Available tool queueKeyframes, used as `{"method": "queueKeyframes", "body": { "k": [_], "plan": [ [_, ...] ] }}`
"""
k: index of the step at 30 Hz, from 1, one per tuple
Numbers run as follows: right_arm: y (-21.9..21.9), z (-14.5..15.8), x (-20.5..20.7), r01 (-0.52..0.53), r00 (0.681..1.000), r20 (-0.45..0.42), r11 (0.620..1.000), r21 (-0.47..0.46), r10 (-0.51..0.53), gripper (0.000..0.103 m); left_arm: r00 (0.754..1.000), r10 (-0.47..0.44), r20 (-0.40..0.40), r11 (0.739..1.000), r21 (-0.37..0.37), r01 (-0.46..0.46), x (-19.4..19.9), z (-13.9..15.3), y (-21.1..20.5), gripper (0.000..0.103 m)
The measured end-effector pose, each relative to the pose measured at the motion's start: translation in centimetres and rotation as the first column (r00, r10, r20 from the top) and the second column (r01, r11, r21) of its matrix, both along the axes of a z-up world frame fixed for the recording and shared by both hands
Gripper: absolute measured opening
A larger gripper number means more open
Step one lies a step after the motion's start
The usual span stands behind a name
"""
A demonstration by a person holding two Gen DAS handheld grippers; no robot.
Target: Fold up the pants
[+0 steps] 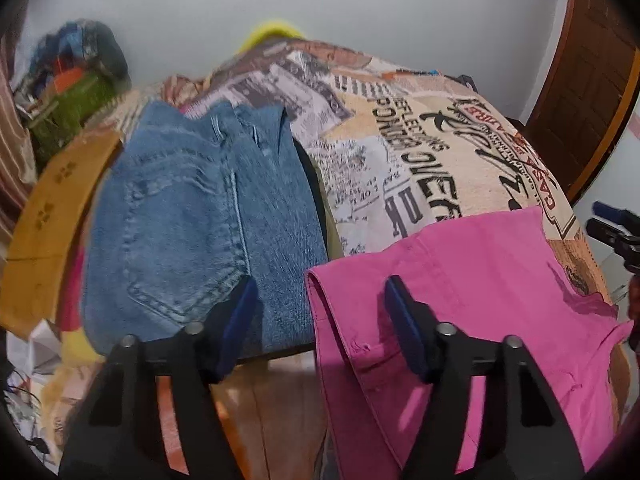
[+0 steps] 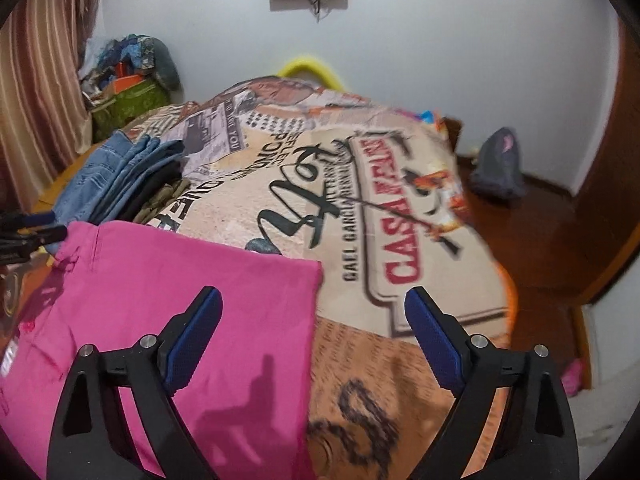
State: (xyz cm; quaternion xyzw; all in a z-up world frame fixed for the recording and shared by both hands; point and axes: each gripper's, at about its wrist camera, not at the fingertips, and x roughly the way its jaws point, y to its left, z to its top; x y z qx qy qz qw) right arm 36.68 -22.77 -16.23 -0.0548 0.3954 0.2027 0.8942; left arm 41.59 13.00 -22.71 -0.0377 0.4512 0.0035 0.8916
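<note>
Covering the bed, a newspaper-print blanket (image 2: 400, 208) carries everything. Both jaws stand wide, holding nothing: the left gripper (image 1: 320, 312) hovers between folded jeans (image 1: 200, 216) and pink pants (image 1: 472, 300); the right gripper (image 2: 314, 320) hovers over the pants' right edge. A green box (image 2: 128, 106) in the far corner holds jumbled items.

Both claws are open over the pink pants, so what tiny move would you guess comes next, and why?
Probably the right gripper lowers and closes on the far corner of the pink pants. They lie flat on the bedspread, neither gripper holds anything, and that edge sits between its fingers. The left gripper hovers open near the opposite edge.
</note>
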Motion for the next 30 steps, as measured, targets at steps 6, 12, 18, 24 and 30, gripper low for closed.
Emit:
{"method": "queueKeyframes", "body": {
  "k": [6,12,18,24,30],
  "plan": [
    [0.8,-2.6,3.5,-0.027,0.996,-0.090,1.000,0.015,0.028,0.077,1.000,-0.017,-0.004,1.000,-0.001,0.017,0.5,-1.4,-0.4,0.050],
    [2.2,-5.0,5.4,-0.064,0.983,-0.173,0.998,0.015,0.065,0.055,1.000,-0.001,0.014,0.999,0.033,0.001,0.0,-1.4,-0.3,0.034],
    [2.9,-5.3,4.8,-0.091,0.980,-0.177,0.996,0.016,0.093,0.020,1.000,-0.014,0.017,1.000,0.019,0.014,-0.4,-1.0,-0.5,0.010],
    [2.8,-4.3,4.7,-0.094,0.984,-0.150,0.995,0.020,0.096,0.007,0.999,-0.052,0.017,0.998,0.031,0.051,-0.4,-0.7,-1.4,0.002],
    [1.6,-0.7,3.6,-0.064,0.996,-0.053,0.995,0.073,0.068,0.005,0.994,-0.056,0.094,0.998,0.011,0.055,-1.2,3.0,-1.4,0.002]
  ]
}}
